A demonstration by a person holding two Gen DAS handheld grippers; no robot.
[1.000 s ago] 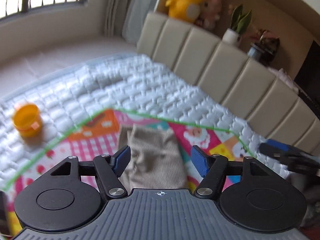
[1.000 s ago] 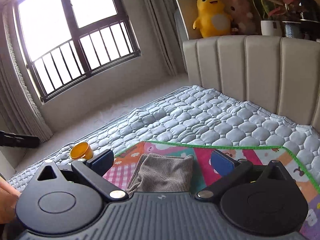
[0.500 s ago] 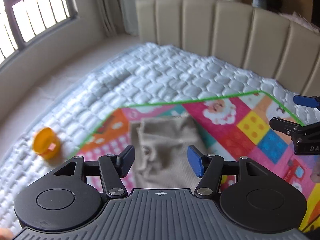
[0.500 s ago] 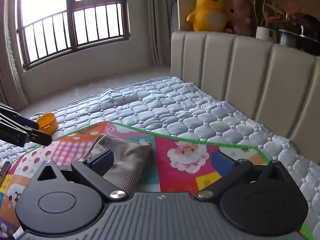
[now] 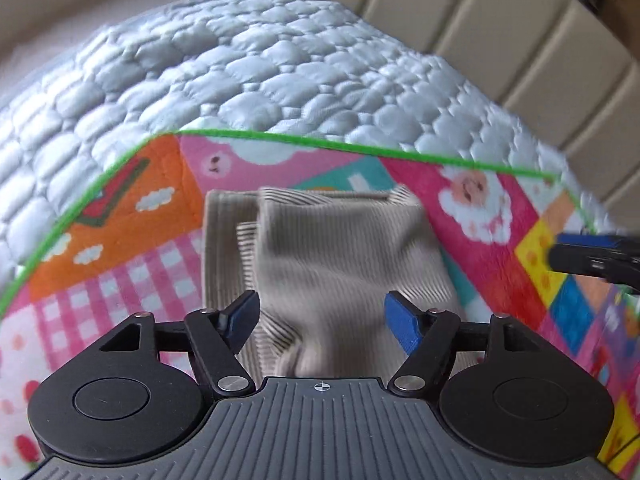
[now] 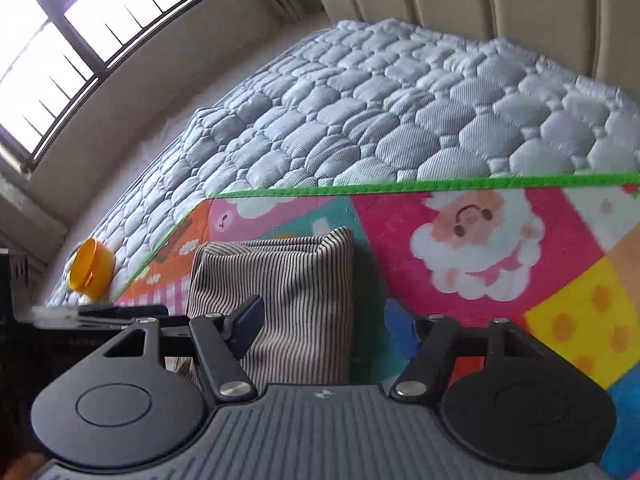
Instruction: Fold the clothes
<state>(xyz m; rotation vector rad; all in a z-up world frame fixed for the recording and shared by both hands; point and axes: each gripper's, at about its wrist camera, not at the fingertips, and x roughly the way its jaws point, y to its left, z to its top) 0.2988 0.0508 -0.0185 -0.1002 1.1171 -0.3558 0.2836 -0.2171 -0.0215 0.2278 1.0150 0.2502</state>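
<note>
A folded beige striped garment (image 5: pixel 332 256) lies on a colourful play mat (image 5: pixel 132 240) on the bed. My left gripper (image 5: pixel 322 318) is open and empty, low over the garment's near edge. My right gripper (image 6: pixel 326 320) is open and empty, low at the garment's (image 6: pixel 288 280) right near corner; its left finger is over the cloth, its right finger over the mat (image 6: pixel 480 240). The right gripper shows at the right edge of the left wrist view (image 5: pixel 596 254). The left gripper shows at the left of the right wrist view (image 6: pixel 100 316).
The mat lies on a grey quilted mattress (image 5: pixel 240 60), with a padded beige headboard (image 5: pixel 500 20) behind. An orange cup (image 6: pixel 90 266) lies on the mattress left of the mat. A barred window (image 6: pixel 80 20) is at the far left.
Both grippers have dropped and moved in close to the garment. Both stay open and empty. The garment has not moved.
</note>
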